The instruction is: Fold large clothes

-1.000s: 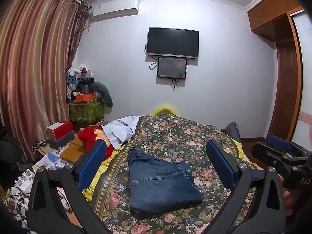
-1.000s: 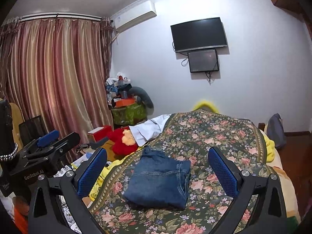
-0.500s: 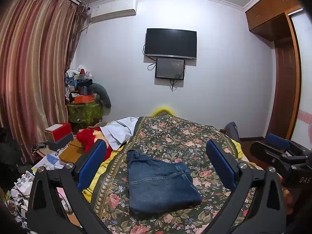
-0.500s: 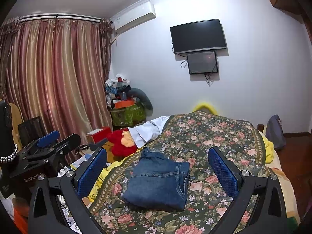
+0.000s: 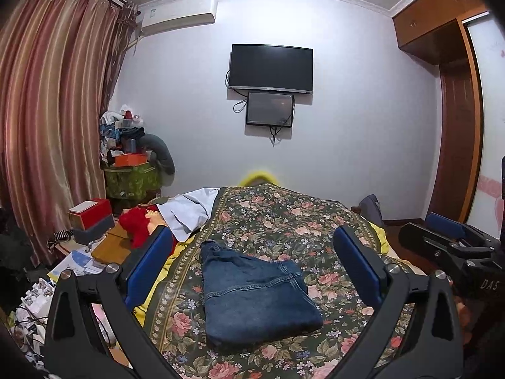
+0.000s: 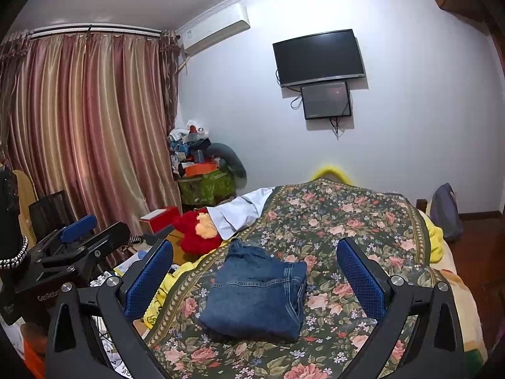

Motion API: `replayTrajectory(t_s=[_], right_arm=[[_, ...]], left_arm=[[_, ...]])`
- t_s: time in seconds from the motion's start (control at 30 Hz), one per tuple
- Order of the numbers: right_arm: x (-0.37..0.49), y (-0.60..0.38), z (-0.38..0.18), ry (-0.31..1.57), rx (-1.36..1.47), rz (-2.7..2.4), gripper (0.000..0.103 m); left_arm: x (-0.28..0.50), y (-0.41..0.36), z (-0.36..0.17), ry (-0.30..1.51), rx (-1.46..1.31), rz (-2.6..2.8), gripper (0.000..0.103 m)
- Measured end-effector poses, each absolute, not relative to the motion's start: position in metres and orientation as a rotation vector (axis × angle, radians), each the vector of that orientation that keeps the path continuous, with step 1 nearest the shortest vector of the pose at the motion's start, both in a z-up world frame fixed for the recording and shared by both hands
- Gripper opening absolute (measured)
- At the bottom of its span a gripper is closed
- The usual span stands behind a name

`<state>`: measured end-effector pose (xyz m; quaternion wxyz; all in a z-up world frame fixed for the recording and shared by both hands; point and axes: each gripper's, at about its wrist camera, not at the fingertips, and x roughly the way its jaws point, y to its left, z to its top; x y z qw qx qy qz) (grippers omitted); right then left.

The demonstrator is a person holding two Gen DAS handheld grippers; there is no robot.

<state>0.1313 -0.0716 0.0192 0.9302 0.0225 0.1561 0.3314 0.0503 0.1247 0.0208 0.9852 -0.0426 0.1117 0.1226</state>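
A pair of blue jeans (image 5: 255, 297) lies folded into a compact rectangle on the floral bedspread (image 5: 284, 218); it also shows in the right wrist view (image 6: 258, 293). My left gripper (image 5: 252, 265) is open and empty, held above and short of the jeans. My right gripper (image 6: 255, 271) is open and empty, also above and short of them. The right gripper shows at the right edge of the left wrist view (image 5: 454, 243); the left gripper shows at the left of the right wrist view (image 6: 75, 237).
A white garment (image 5: 192, 211) and a red plush toy (image 5: 139, 224) lie at the bed's left edge. Boxes and papers (image 5: 88, 221) clutter the floor on the left by the curtain (image 5: 47, 120). A wardrobe (image 5: 454, 126) stands on the right.
Both grippers have risen and drawn back slightly from the bed. The jeans have not moved.
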Motion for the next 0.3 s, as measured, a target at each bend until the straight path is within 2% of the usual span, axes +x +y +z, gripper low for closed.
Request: replayTrajectory(t_s=[0.3], right_arm=[[0.1306,-0.0692,0.0166,0.331,0.052,0.670,0.103]], left_arm=[[0.0507,0.1252,0.0211,0.228,-0.090,0.241,0.103]])
